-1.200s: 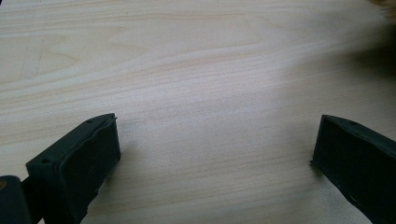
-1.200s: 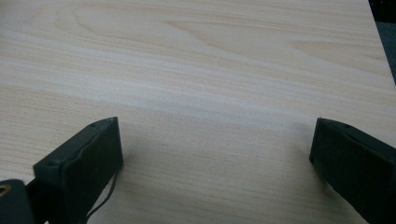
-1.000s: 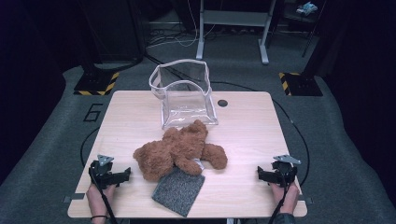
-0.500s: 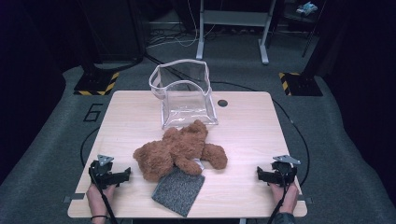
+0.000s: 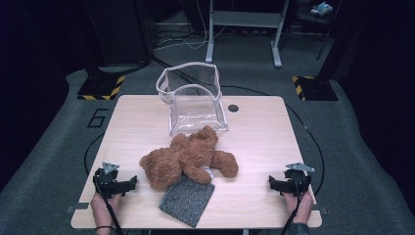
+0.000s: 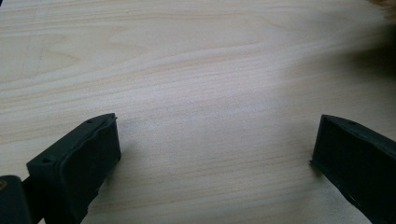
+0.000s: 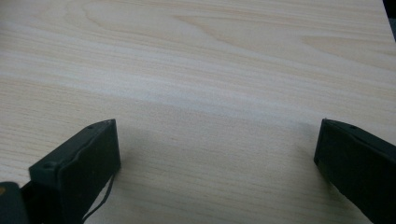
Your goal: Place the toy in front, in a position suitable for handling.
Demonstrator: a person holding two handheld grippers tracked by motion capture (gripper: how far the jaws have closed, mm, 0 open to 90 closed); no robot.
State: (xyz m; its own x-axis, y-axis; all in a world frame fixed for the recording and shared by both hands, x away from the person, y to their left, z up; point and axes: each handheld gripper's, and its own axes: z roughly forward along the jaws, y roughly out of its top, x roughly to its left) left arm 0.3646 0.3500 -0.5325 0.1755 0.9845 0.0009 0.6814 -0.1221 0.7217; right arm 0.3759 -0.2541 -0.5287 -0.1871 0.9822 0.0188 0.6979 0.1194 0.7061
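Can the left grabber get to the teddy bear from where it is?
Probably yes. The left gripper sits open on the table, close beside the teddy bear, with bare wood between them. The grey cloth lies nearer the front edge, off that path.

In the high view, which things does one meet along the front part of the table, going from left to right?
Left tongs → brown teddy bear → right tongs. The grey cloth lies partly under the bear, so I leave it out.
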